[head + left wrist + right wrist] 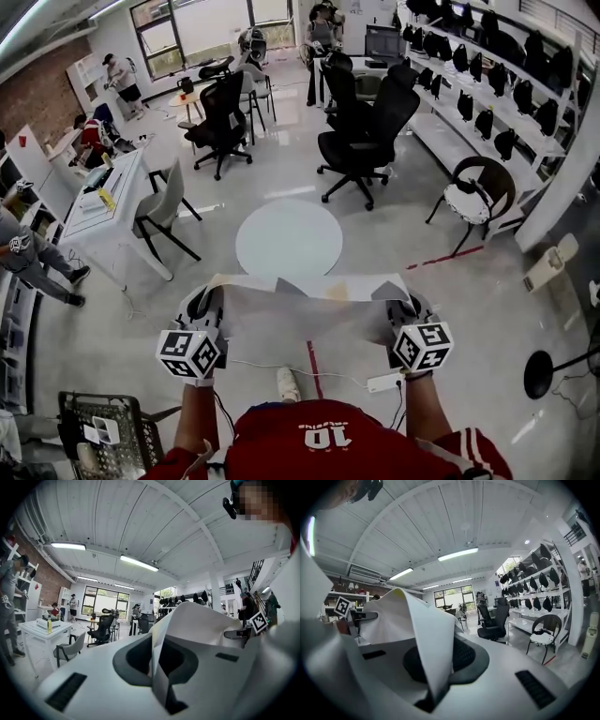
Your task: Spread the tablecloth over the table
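A white tablecloth (pixel 305 314) hangs stretched between my two grippers, in front of my body. The left gripper (pixel 204 306) is shut on the cloth's left top edge, and a fold of cloth (pixel 187 620) rises out of its closed jaws (pixel 157 660). The right gripper (pixel 405 306) is shut on the right top edge, where the cloth (pixel 424 625) stands up from its jaws (pixel 436 667). Both point level, away from me. The round white table (pixel 288 237) stands bare on the floor just beyond the cloth's far edge.
Black office chairs (pixel 361 141) stand behind the round table, and a grey chair (pixel 164 208) beside a white desk (pixel 108 211) at the left. A wire basket (pixel 98 427) sits at the lower left. A power strip (pixel 384 382) and cable lie on the floor. A cane chair (pixel 478 192) and shelves (pixel 487 84) line the right.
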